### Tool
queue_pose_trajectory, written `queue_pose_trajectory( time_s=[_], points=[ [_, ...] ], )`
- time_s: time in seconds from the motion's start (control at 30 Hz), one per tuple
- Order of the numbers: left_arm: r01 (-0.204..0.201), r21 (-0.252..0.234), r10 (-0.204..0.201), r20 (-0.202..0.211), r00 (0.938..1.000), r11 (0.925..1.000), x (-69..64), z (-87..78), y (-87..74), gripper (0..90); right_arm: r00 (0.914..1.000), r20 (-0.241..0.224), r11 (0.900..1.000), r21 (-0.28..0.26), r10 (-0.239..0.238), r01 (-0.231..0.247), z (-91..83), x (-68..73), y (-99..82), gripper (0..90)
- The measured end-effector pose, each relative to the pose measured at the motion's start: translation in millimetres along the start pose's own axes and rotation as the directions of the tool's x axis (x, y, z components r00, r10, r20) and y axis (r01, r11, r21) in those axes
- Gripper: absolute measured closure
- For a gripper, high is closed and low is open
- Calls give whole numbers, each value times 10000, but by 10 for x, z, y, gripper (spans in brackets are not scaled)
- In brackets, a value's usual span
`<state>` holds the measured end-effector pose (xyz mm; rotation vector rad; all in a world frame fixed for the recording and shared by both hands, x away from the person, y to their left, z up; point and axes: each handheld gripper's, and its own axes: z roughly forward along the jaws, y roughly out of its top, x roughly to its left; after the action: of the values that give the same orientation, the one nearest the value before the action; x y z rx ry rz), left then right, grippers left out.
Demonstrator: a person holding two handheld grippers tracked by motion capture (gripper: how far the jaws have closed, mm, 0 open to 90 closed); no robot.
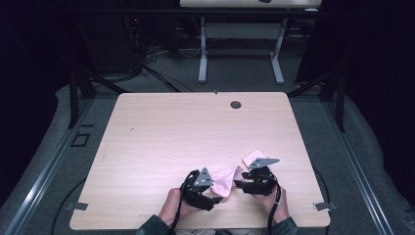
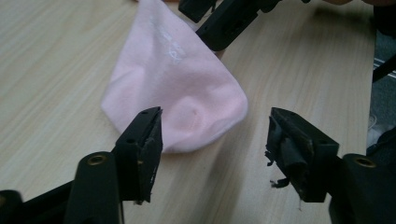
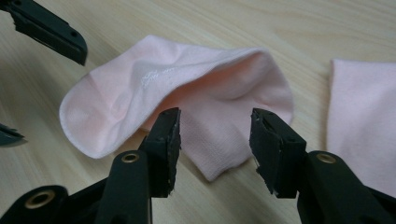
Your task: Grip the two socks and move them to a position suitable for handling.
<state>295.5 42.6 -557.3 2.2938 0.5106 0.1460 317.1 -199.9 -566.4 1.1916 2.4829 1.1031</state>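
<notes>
A pink sock [image 1: 224, 179] lies on the wooden table [image 1: 195, 127] near its front edge, between my two grippers. In the left gripper view its rounded toe end [image 2: 180, 93] lies just ahead of my left gripper [image 2: 215, 133], which is open and holds nothing. My right gripper [image 3: 215, 135] is open too, its jaws standing on either side of the sock's gaping end [image 3: 219, 93]. A second pink sock [image 3: 364, 121] lies flat to the right, also seen behind the right gripper [image 1: 253, 156]. From above, the left gripper [image 1: 200, 188] and the right gripper [image 1: 252, 182] face each other.
A round cable hole [image 1: 236, 105] sits near the table's far edge. The front edge runs just below the hands. Another table's legs [image 1: 203, 49] stand on the floor beyond. The right gripper's jaw tips [image 2: 224, 18] reach in over the sock from the far side.
</notes>
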Motion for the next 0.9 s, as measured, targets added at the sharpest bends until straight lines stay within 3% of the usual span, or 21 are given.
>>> queue_pose_trajectory(
  time_s=[0.13, 0.37, 0.53, 0.73, 0.77, 0.9],
  points=[
    [-55, 331, 54, 40, 10000, 9994, -2, 80, 0, 464, 9999, -6, 9998, 181, -116, 116, 76, 10, -6, 582],
    [-141, 620, 131, 163, 9998, 9980, 14, 131, -27, 717, 9994, -53, 9988, 331, -347, 348, 97, 22, -20, 747],
    [139, 265, -144, 153, 9998, 9996, 35, 143, -48, 877, 9990, -346, 9992, 248, -294, 303, 100, 28, -41, 825],
    [518, -419, -518, 3, 9987, 9978, 89, 17, -72, 888, 9989, -381, 9995, 106, -285, 289, 55, 9, -45, 833],
    [846, -914, -858, -93, 9963, 9922, 142, -106, -84, 888, 9990, -417, 9998, -3, -188, 188, 8, -3, -42, 833],
    [1654, -1715, -1714, -202, 9850, 9712, 267, -303, -139, 888, 9988, -466, 9998, -147, -149, 143, -102, -39, -11, 831]
  ],
)
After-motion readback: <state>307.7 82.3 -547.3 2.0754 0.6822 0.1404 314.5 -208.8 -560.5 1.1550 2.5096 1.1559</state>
